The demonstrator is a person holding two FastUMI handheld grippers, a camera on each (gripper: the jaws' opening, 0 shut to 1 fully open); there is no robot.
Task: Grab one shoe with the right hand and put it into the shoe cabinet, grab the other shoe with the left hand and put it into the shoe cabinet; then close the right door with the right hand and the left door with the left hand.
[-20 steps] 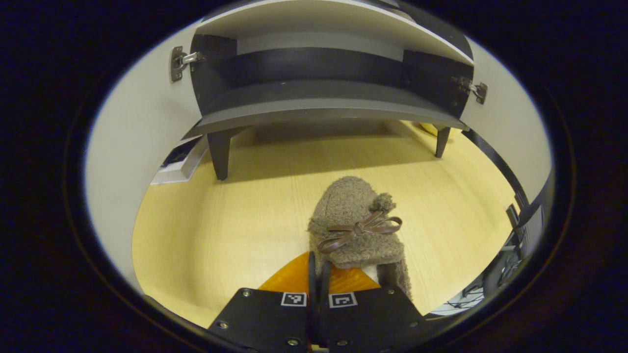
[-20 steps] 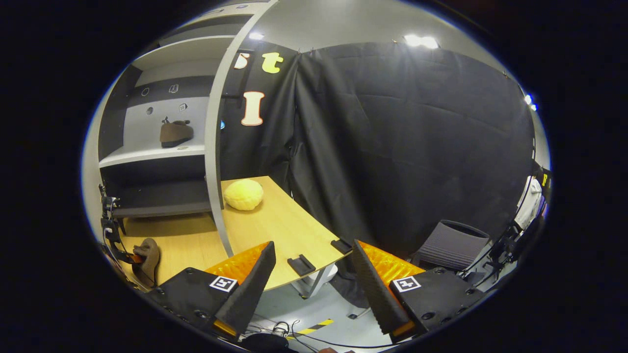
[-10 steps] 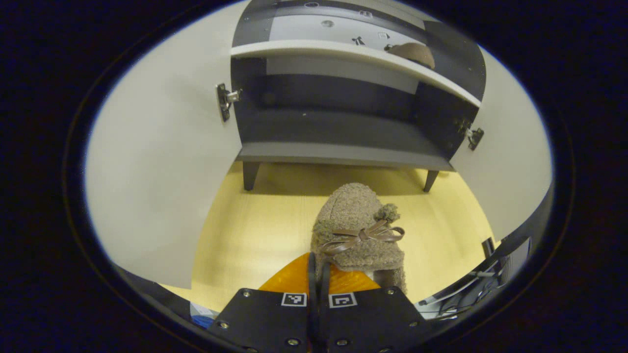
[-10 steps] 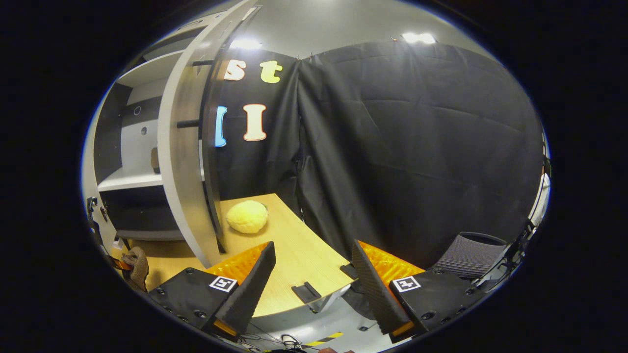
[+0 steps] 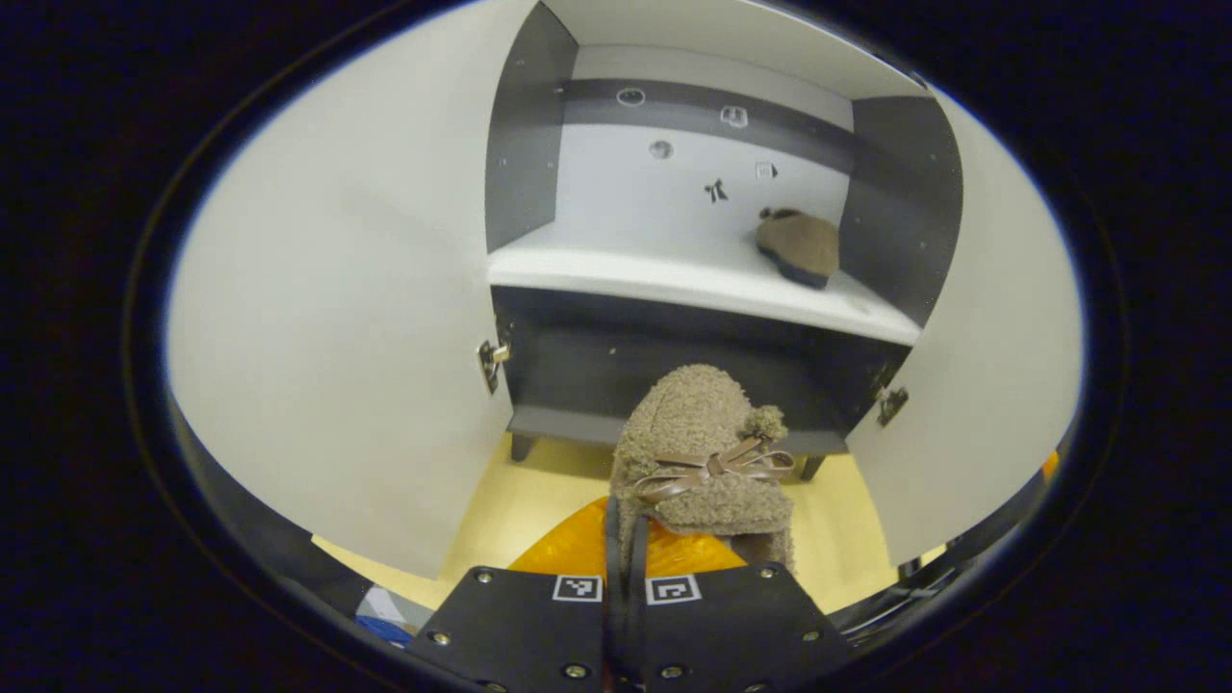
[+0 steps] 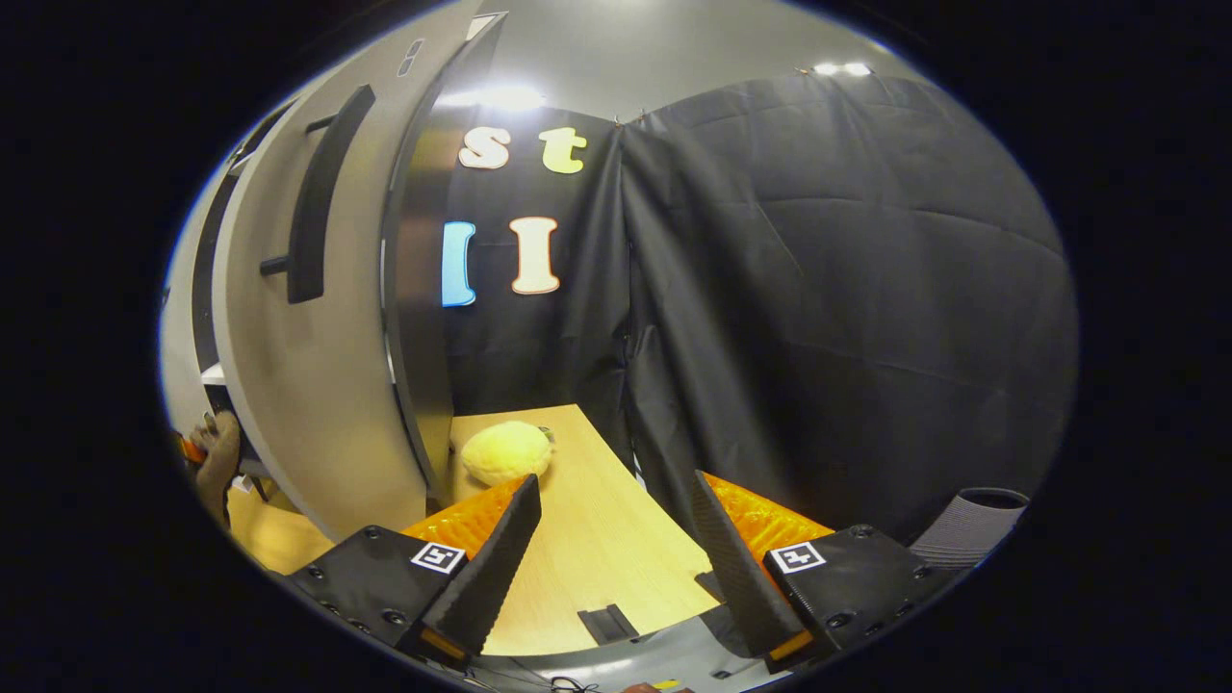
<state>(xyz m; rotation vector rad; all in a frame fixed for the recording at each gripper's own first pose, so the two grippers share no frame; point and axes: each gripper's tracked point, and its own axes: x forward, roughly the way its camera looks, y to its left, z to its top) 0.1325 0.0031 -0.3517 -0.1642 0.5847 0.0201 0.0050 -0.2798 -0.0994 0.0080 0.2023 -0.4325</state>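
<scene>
I'm carrying the second fuzzy brown slipper (image 5: 703,452) in the left gripper (image 5: 624,539), whose jaws are pinched nearly together on the slipper's heel edge, its bow facing up. A second ago this slipper was low over the wooden tabletop (image 5: 500,510) with the cabinet's legs ahead; now I'm raising it, and the white shelf (image 5: 674,279) of the shoe cabinet (image 5: 525,144) is coming level with the toe. The first slipper (image 5: 799,245) is already sitting on that shelf, toward its right end (so the left stretch is free for this one). Both doors are standing open, the left door (image 5: 337,337) and the right door (image 5: 982,366) flanking the opening.

The right gripper (image 6: 616,558) is idling with its jaws wide and empty, swinging round to the outer face of the right door, whose dark bar handle (image 6: 318,192) is now showing. A yellow plush lump (image 6: 505,452) is lying on the table beyond it. I judge the shelf placement comes next, then the doors.
</scene>
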